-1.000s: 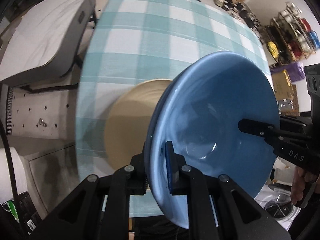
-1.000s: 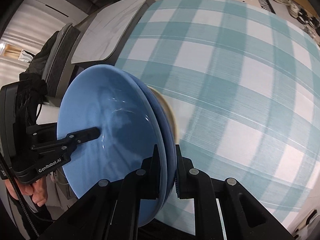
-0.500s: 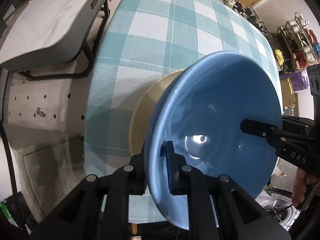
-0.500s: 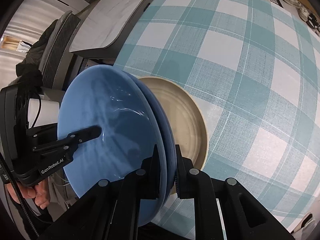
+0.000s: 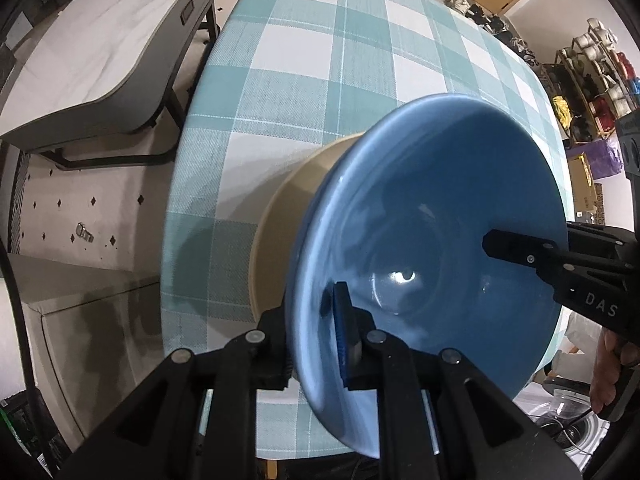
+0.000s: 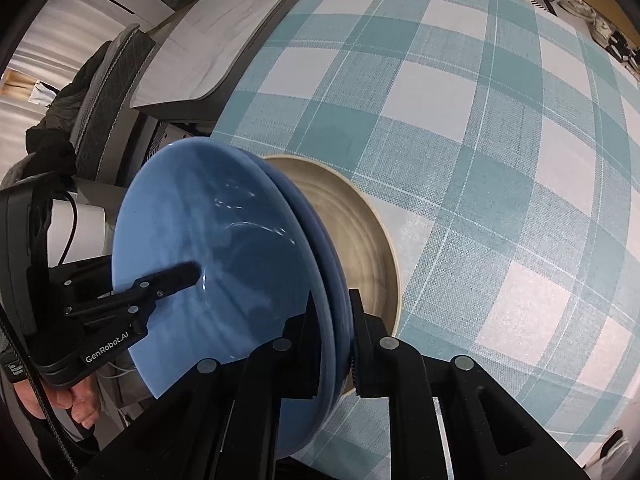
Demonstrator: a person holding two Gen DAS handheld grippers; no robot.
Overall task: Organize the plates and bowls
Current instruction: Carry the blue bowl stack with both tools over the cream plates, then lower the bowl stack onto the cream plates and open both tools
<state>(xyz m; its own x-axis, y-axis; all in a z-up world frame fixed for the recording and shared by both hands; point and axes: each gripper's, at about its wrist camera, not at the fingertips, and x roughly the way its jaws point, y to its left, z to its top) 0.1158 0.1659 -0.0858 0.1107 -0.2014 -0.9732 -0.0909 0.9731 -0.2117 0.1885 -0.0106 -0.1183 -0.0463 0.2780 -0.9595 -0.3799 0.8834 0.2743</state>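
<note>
2 glossy blue ceramic bowls, nested, sit between both grippers, directly over a beige stoneware plate on the teal-and-white checked tablecloth. Right gripper pinches the rim on its side, jaws narrow, clamped on both rims. Left gripper straddles the opposite rim; its jaws have just been opening, and a gap shows at the inner blue pad. Likely reason for the 2-sided hold: keeping the stack level for lowering onto the plate. Release appears to be starting on the left.
</note>
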